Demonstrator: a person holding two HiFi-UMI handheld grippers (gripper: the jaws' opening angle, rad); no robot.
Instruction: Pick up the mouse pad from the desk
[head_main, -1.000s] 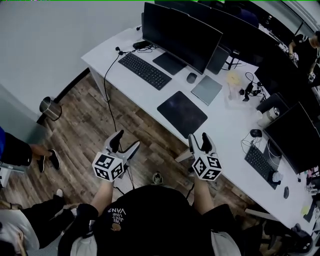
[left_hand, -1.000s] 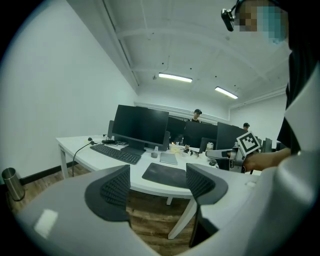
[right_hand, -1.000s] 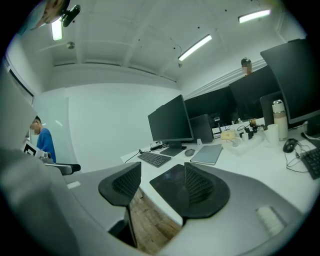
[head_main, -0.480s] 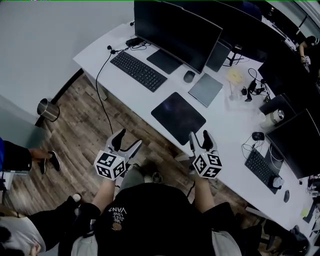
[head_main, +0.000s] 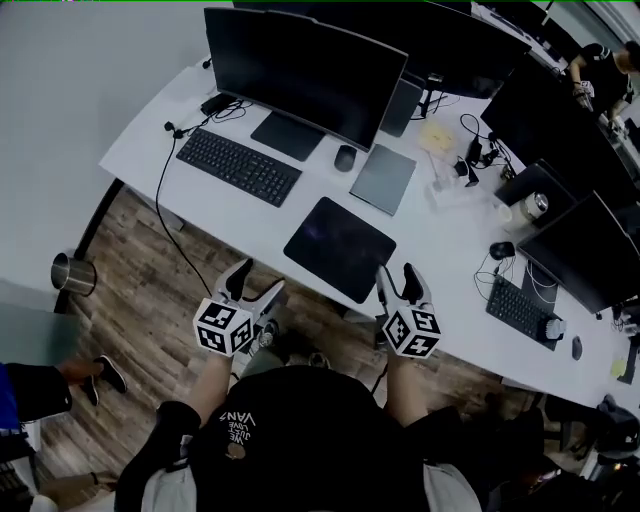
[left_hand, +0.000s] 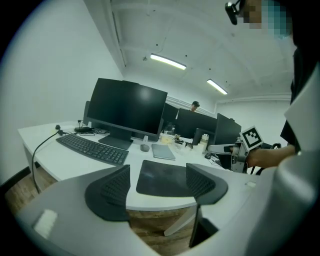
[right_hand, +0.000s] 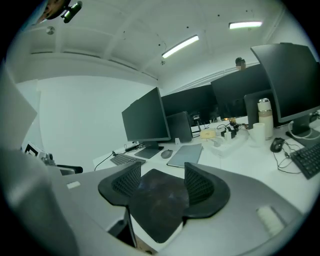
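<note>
So the dark mouse pad (head_main: 340, 248) is lying flat near the front edge of the white desk (head_main: 450, 250), mouse (head_main: 345, 157) at its 12 o'clock, keyboard (head_main: 238, 166) at 10. Neither gripper touches it: left gripper (head_main: 257, 280) at its 8 o'clock, right gripper (head_main: 396, 274) at 4, both with jaws spread wide and empty.

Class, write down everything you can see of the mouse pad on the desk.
The mouse pad is a thin, dark, nearly black rectangle with rounded corners and a faint mottled sheen; it looks soft. It lies flat on the white desk, turned at an angle, its near corner close to the front edge. Nothing rests on it. The left gripper and right gripper hover short of it, jaws apart, touching nothing.
</note>
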